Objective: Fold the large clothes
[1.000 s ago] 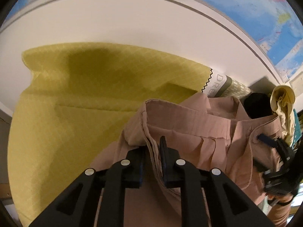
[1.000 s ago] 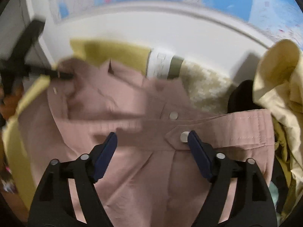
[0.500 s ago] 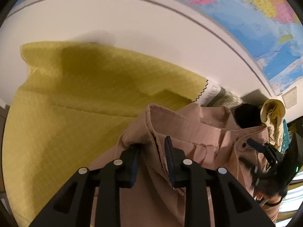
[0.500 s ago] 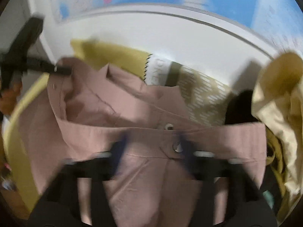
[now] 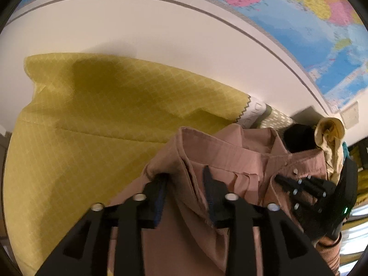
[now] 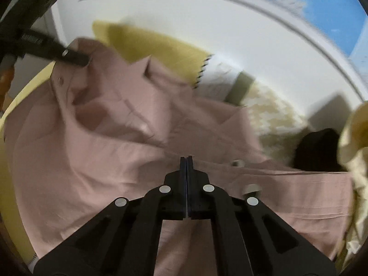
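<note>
Pink fabric fills your left wrist view: the pink garment (image 5: 230,161) lies bunched on the yellow cloth (image 5: 92,119) that covers the white table (image 5: 161,34). Your left gripper (image 5: 184,191) straddles a raised fold of its edge, fingers parted with the fabric between them, though you cannot tell from here whether they actually pinch it. Off to the right your right gripper (image 5: 285,181) meets the same garment near a button. A world map (image 5: 299,16) runs behind the table.

Over to your right wrist view, blurred: your right gripper (image 6: 186,161) has its pads pressed flat together on the garment's (image 6: 92,142) band. Far left, your left gripper (image 6: 78,57) touches the far corner. A cream garment (image 6: 354,138) and something black (image 6: 319,151) sit at right.
</note>
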`<action>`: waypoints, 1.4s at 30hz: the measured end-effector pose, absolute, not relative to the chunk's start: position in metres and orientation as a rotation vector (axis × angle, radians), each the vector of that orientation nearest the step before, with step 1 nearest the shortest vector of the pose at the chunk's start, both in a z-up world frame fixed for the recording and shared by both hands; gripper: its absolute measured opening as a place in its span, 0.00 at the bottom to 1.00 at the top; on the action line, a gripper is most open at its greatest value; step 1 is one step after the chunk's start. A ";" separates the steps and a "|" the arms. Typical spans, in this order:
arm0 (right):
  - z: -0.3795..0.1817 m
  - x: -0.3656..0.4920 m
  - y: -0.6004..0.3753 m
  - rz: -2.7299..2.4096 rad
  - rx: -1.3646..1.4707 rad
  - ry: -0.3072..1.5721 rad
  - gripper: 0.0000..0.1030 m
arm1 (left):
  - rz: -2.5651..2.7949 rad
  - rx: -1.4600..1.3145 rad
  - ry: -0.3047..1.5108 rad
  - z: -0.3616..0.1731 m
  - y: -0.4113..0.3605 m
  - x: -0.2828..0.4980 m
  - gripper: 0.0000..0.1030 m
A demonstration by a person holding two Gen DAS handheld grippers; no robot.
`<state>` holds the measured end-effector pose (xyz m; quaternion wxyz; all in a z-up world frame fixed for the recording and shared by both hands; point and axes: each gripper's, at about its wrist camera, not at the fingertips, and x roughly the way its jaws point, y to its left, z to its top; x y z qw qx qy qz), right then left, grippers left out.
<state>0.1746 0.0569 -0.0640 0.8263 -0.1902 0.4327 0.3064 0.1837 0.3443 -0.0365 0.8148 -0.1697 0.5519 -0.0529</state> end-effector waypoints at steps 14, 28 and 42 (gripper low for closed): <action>-0.061 0.164 0.019 0.598 -0.384 0.966 0.65 | -0.284 0.029 0.948 0.005 0.299 0.121 0.90; -0.015 0.147 -0.004 0.603 -0.298 0.823 0.06 | -0.218 0.048 0.988 -0.021 0.273 0.160 0.02; -0.063 0.213 0.017 0.500 -0.285 0.927 0.15 | -0.007 0.200 1.073 -0.050 0.319 0.135 0.77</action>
